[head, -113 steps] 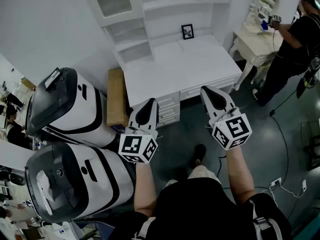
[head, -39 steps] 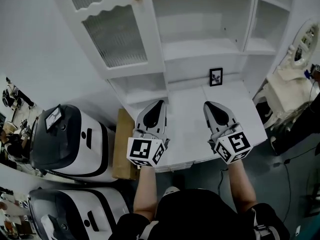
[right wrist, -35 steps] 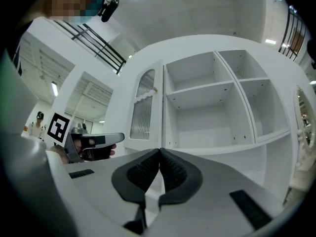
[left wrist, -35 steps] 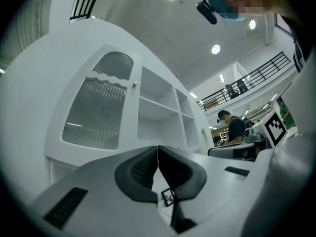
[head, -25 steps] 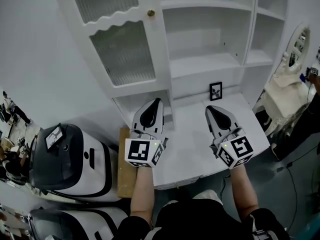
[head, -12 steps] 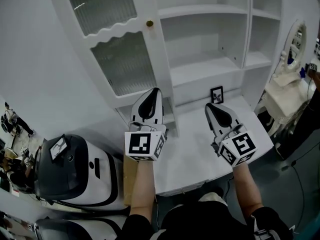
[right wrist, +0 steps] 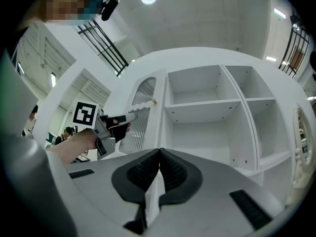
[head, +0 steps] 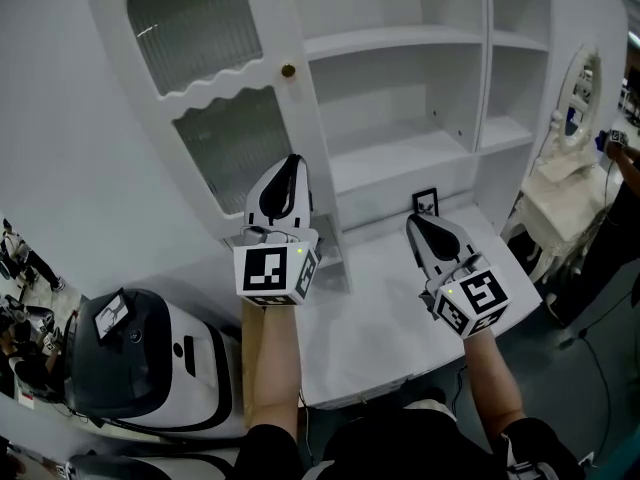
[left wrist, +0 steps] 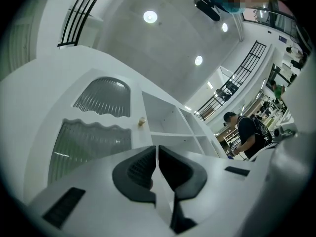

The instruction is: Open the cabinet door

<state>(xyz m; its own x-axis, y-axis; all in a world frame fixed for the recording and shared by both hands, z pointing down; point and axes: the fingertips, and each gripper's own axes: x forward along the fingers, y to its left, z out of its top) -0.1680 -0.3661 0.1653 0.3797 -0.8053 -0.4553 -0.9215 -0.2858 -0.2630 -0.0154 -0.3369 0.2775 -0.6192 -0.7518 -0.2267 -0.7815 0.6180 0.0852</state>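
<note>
Both forearms reach forward over the white desk top (head: 370, 318). Right gripper (head: 413, 224): low over the desk, jaws pressed together, nothing between them. Left gripper (head: 291, 162): held higher and tilted upward, jaws likewise together and empty. Its tip is in front of the cabinet door (head: 215, 98), near the lower ribbed-glass pane and below the round brass knob (head: 288, 70), apart from both. The door sits at the cabinet's left side, shut flush with the frame, knob at its right edge. Right of it: open white shelves (head: 400, 43). A small black picture frame (head: 425, 202) stands at the back of the desk.
</note>
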